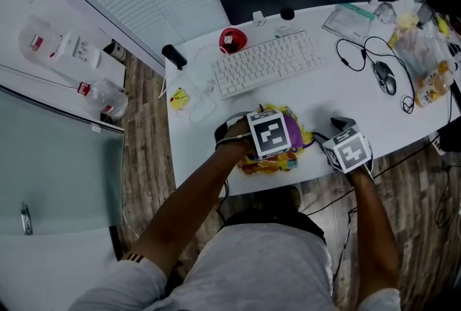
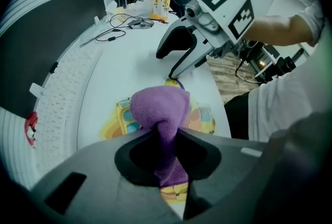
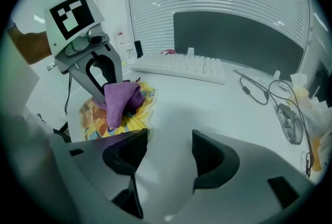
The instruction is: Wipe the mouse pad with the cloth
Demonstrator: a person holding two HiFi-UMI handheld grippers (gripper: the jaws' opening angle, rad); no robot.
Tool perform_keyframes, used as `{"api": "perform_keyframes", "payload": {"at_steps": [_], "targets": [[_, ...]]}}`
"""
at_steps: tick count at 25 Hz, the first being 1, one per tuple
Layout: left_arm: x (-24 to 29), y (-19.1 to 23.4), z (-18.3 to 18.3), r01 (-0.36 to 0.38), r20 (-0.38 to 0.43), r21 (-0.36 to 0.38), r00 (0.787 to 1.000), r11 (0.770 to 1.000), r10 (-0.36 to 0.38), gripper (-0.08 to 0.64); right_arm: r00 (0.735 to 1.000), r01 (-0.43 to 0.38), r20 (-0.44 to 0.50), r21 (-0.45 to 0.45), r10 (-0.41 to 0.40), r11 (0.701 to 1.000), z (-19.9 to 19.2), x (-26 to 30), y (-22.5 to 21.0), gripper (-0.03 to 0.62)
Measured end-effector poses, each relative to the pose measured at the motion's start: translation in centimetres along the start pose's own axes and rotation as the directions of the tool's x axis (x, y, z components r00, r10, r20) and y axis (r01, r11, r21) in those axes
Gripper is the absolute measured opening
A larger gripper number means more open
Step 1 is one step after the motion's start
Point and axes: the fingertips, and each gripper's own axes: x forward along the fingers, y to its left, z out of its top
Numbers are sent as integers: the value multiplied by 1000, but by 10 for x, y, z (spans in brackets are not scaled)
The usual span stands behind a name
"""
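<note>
Left gripper view shows the left tool [image 2: 166, 153] clamped on a purple cloth [image 2: 158, 109]. The fold bulges out ahead of the jaws and sits on the printed yellow mouse pad [image 2: 120, 119]. The pad lies at the near edge of the white table [image 2: 135, 62], right in front of the person.

For a good wipe, I judge that the bunched cloth should be pressed flat onto the pad and drawn across the whole print in overlapping strokes, with the hard jaw tips held off the surface.

Just beyond, at about 1 o'clock from the cloth, the right tool [image 2: 170, 66] stands with its jaws apart and nothing between them. Its tip is at the pad's edge farthest from this camera; whether it touches I cannot tell. Pinning that edge would likely stop the thin pad from sliding toward the table lip.

Farther off in the head view, a keyboard [image 1: 266, 61] lies at 12 o'clock of the pad and a mouse [image 1: 385, 77] at 2 o'clock, both well apart from the wiping strokes.
</note>
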Motion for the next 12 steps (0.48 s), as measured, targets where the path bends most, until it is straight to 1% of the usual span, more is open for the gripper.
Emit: {"api": "perform_keyframes", "payload": {"at_steps": [5, 12], "targets": [[-8, 0, -32, -16, -9, -41, 1000, 999, 16, 84, 1000, 4, -3, -4, -4, 1000, 0, 0, 0, 232], [-20, 0, -83, -40, -18, -123, 999, 992, 38, 84, 1000, 9, -5, -4, -9, 1000, 1, -1, 1, 232]]}}
